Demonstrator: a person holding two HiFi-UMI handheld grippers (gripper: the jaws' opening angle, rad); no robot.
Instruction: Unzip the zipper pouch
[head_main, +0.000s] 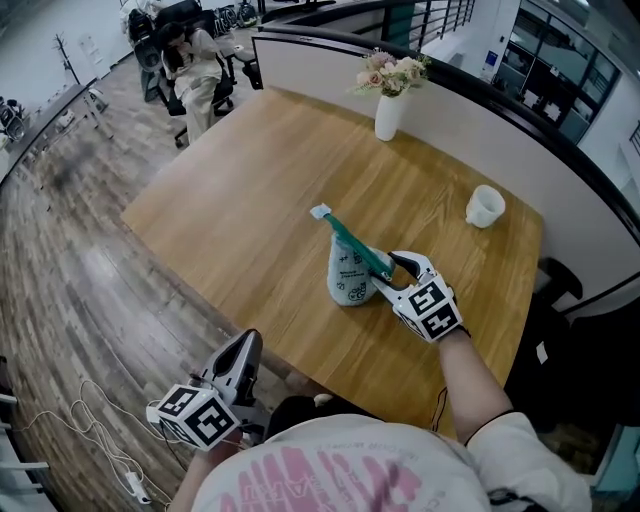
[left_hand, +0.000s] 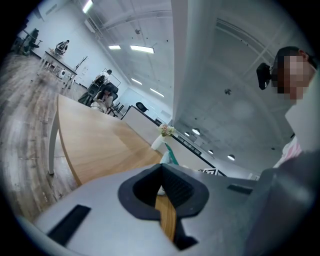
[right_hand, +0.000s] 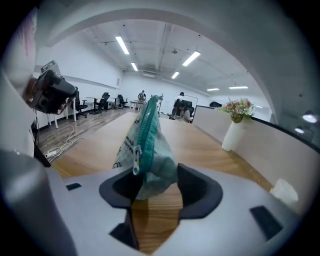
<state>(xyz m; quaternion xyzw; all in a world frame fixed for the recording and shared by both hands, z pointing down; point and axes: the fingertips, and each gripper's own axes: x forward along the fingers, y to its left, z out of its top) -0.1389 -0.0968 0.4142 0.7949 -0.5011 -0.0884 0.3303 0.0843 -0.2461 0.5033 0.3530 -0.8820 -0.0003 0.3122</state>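
The pale grey-green zipper pouch (head_main: 348, 278) stands humped on the wooden table (head_main: 240, 200), its teal zipper (head_main: 352, 243) running along the top ridge. My right gripper (head_main: 390, 274) is at the pouch's near end with its jaws open. In the right gripper view that end of the pouch (right_hand: 148, 150) sits between the jaws, and the metal zipper pull (right_hand: 135, 161) hangs beside the left pad. My left gripper (head_main: 244, 350) is off the table's near edge, over the floor, shut and empty. The left gripper view shows its jaws (left_hand: 161, 187) together and the pouch (left_hand: 171, 156) far ahead.
A white vase of flowers (head_main: 388, 112) stands at the table's far edge and a white cup (head_main: 485, 207) at the right. A low partition (head_main: 470, 110) runs behind the table. A person sits in an office chair (head_main: 195, 70) far off at the left.
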